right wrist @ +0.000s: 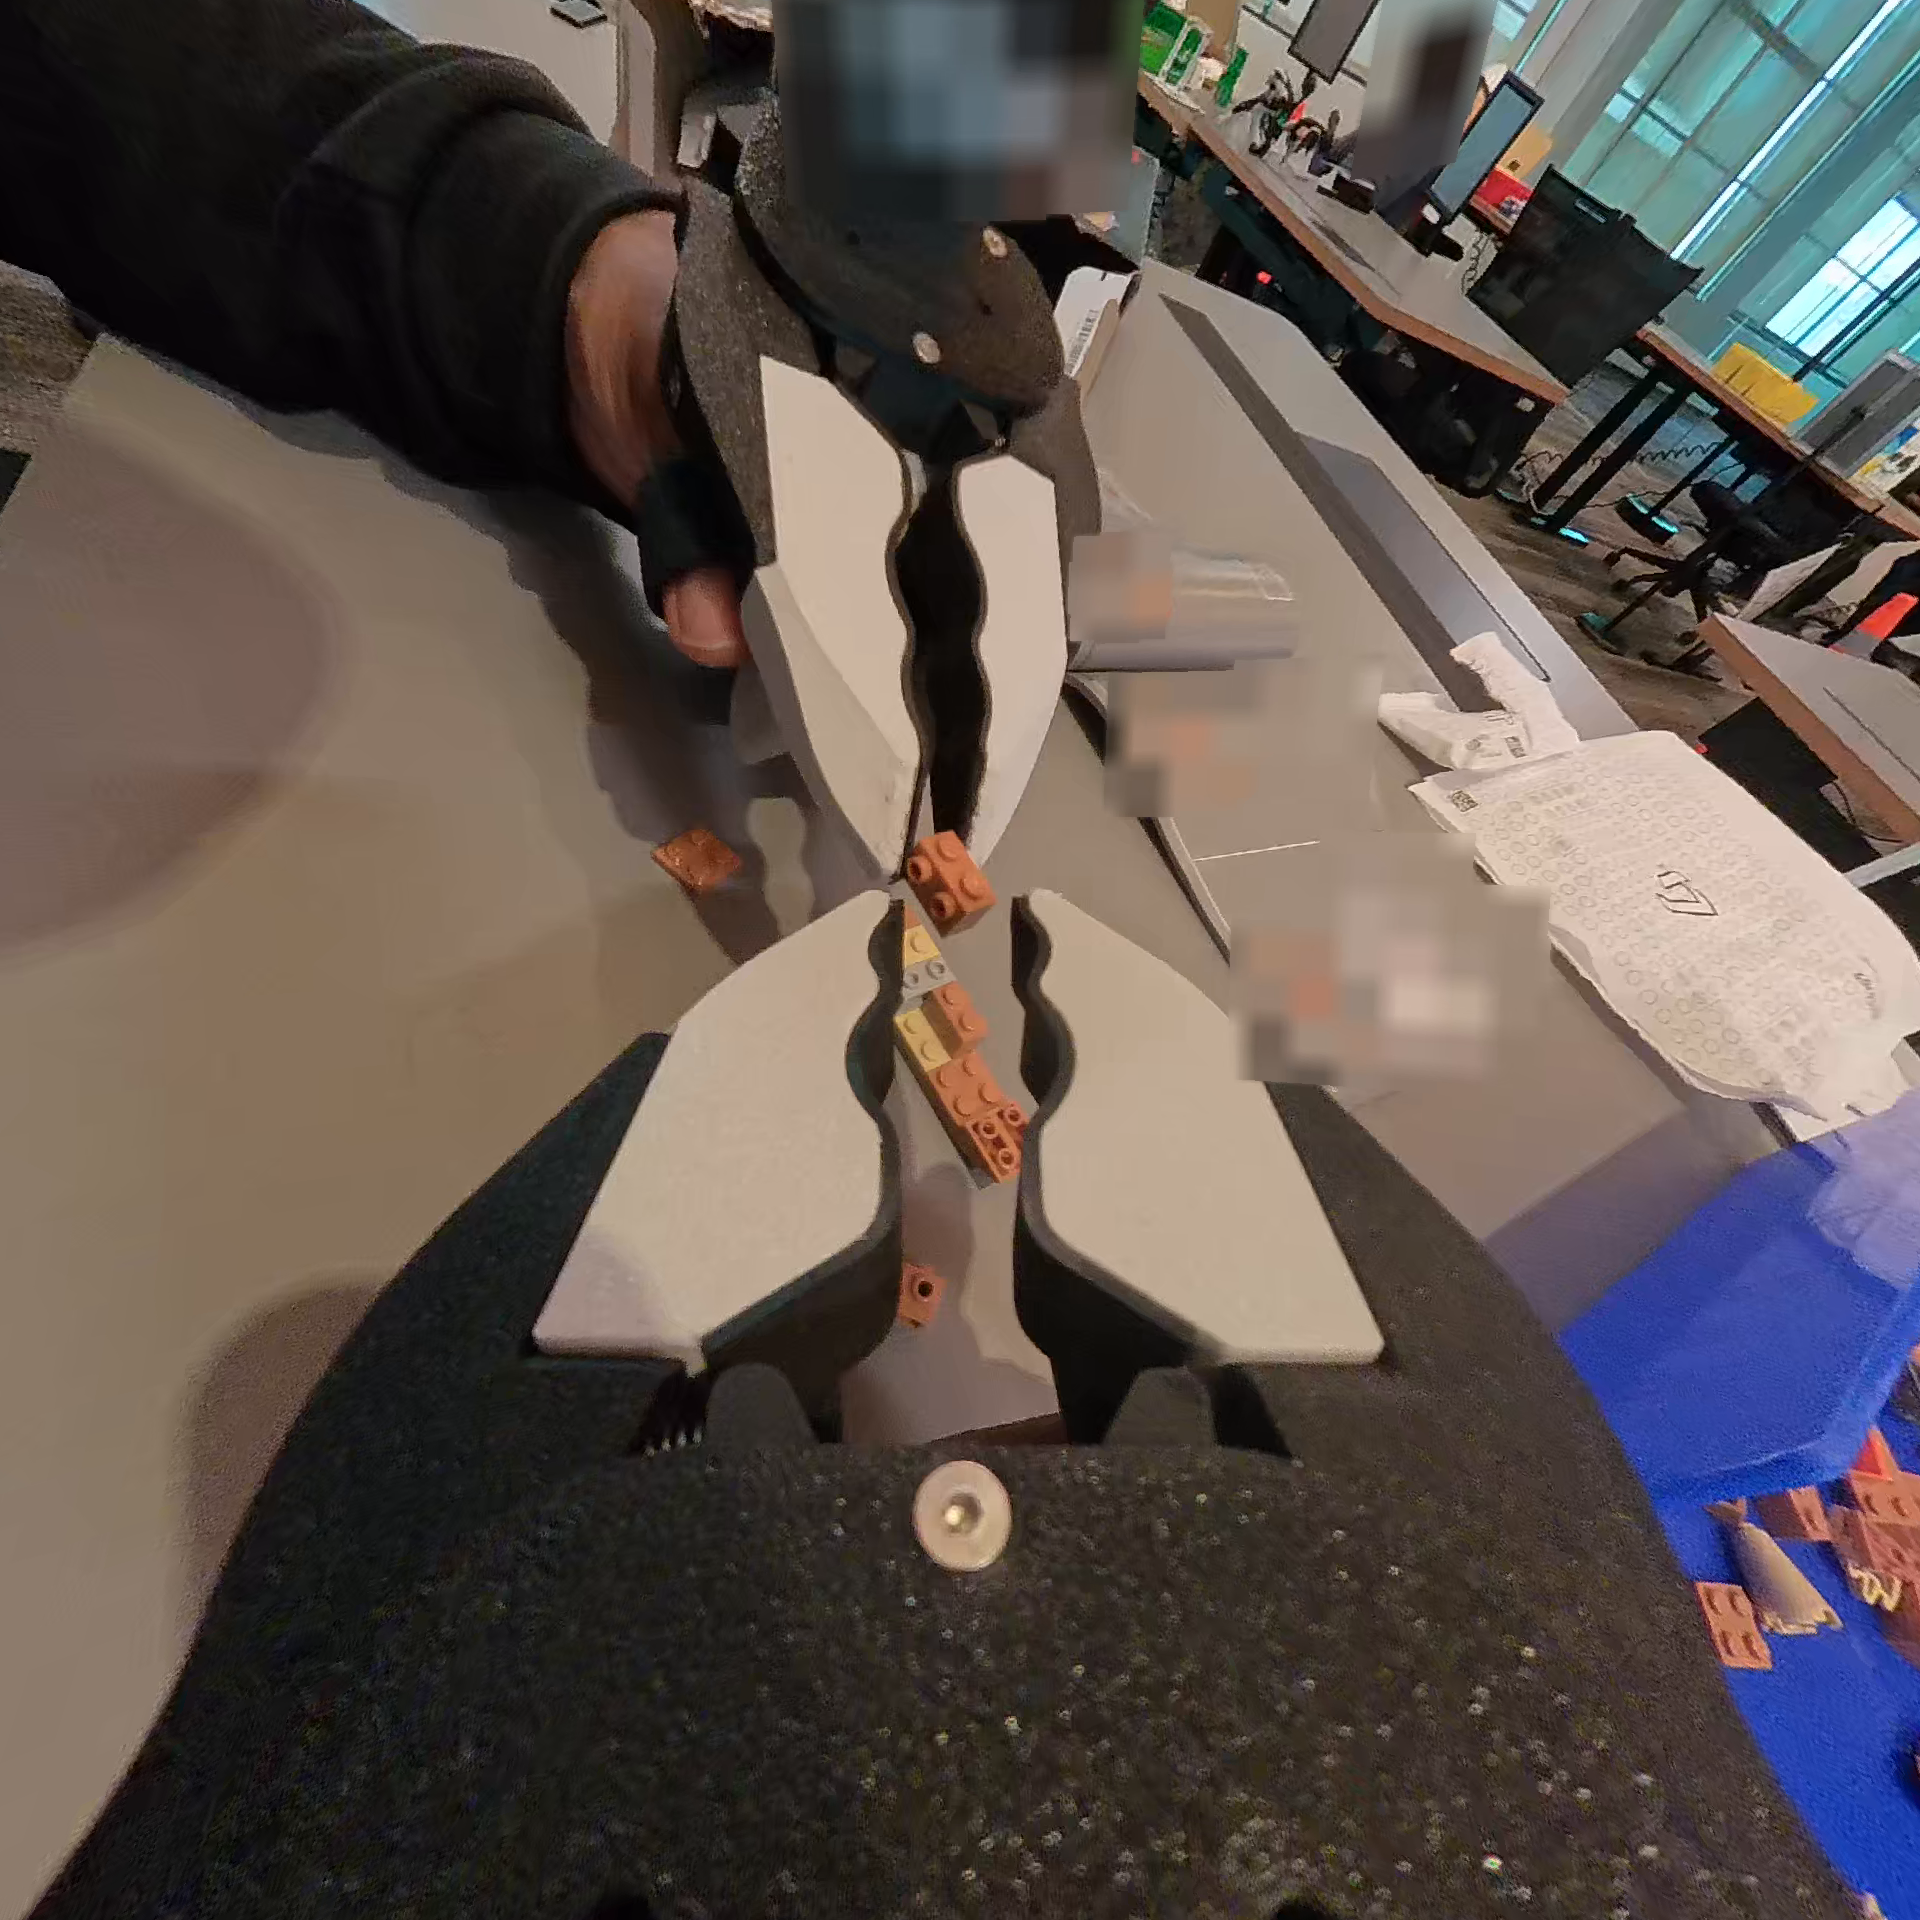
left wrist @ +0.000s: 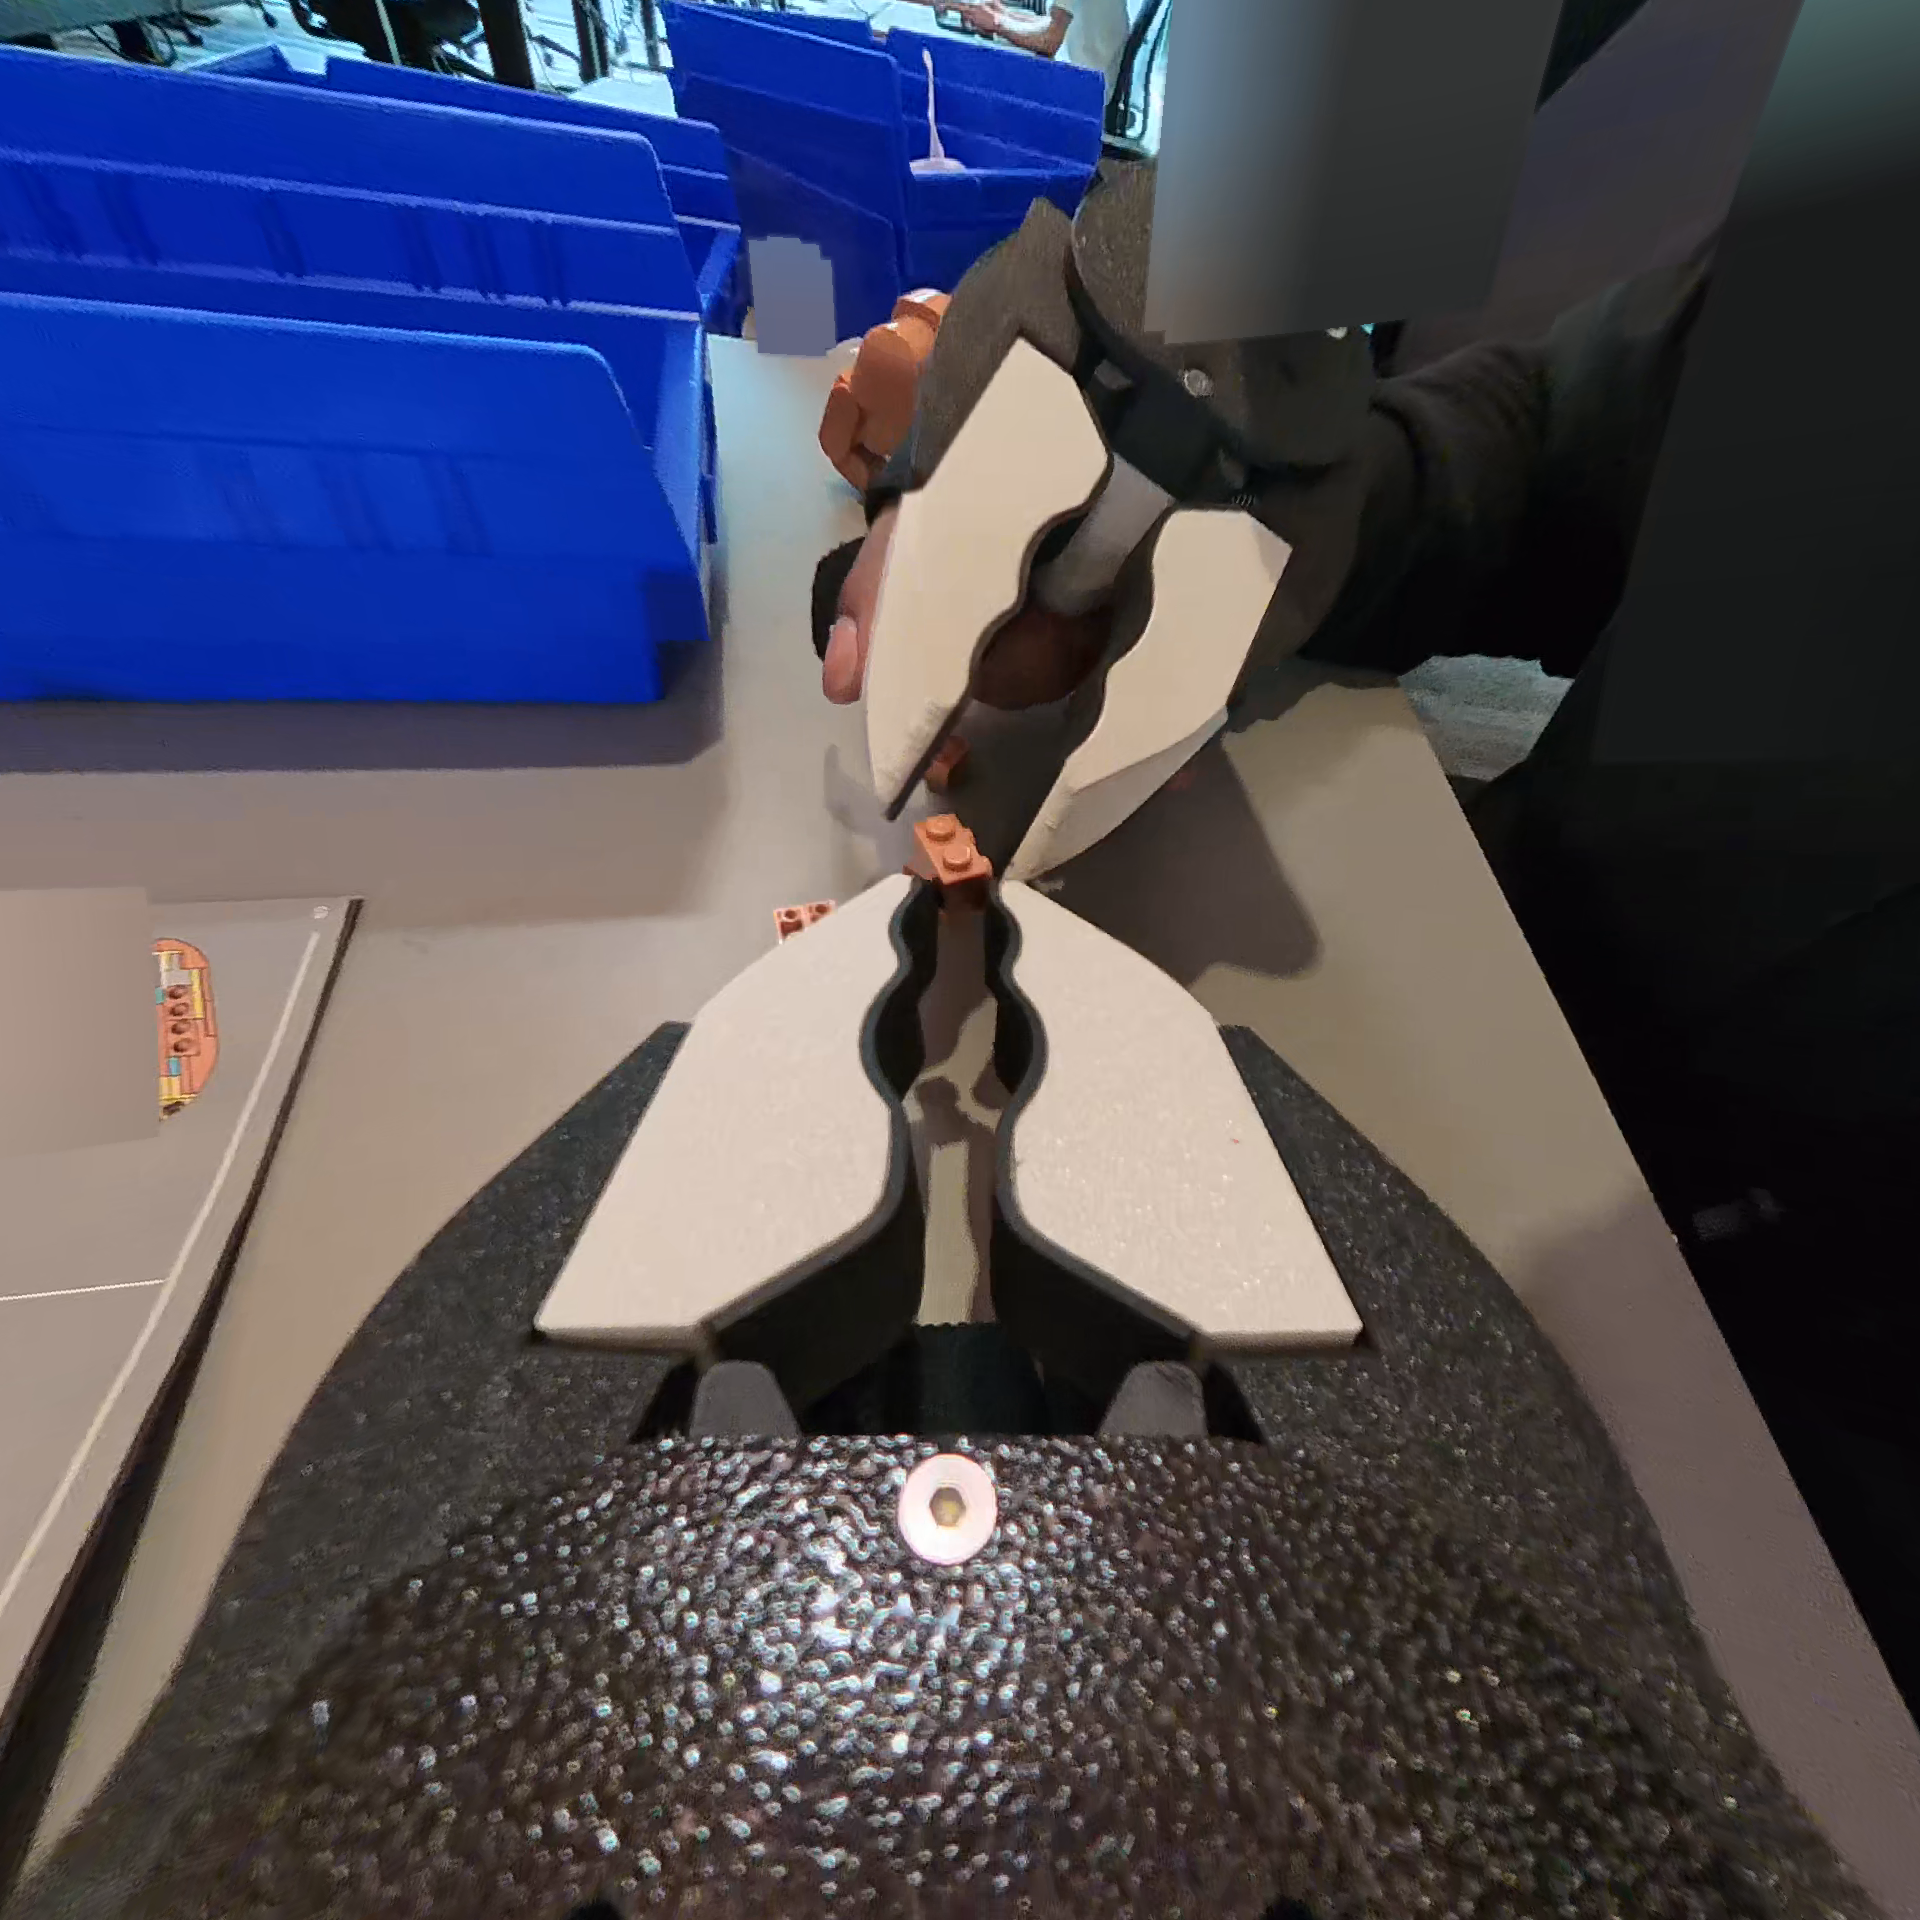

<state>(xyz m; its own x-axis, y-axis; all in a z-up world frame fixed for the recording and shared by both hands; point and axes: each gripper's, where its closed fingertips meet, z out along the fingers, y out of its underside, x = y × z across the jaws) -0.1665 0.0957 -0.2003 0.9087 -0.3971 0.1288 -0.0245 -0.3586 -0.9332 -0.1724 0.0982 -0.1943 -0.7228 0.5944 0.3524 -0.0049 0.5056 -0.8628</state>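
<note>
**Two hand-held grippers meeting tip to tip over a grey table**

- Left gripper (left wrist: 954,894): fingers drawn close, pinching a small orange-brown studded brick (left wrist: 948,857) at the very tips, both pads against its lower part. Brick raised clear of the table (left wrist: 540,1018), studs showing on its upper face and one side.
- Right gripper (right wrist: 951,914): jaws spread, nothing between the pads. Its tips sat just beside the held brick without touching it. Beneath it, on the table, lay a built strip of orange, tan and grey bricks (right wrist: 951,1049) and one loose orange piece (right wrist: 920,1296).
- Loose parts: flat orange plate (right wrist: 696,859) lying on the table near the left gripper; a pink two-hole piece (left wrist: 802,918) beside the left fingertips.
- Surroundings: blue bins (left wrist: 332,468) at the table's far side; open booklet (left wrist: 177,1091); crumpled printed paper bags (right wrist: 1683,914); blue tray holding more bricks (right wrist: 1787,1538).
</note>
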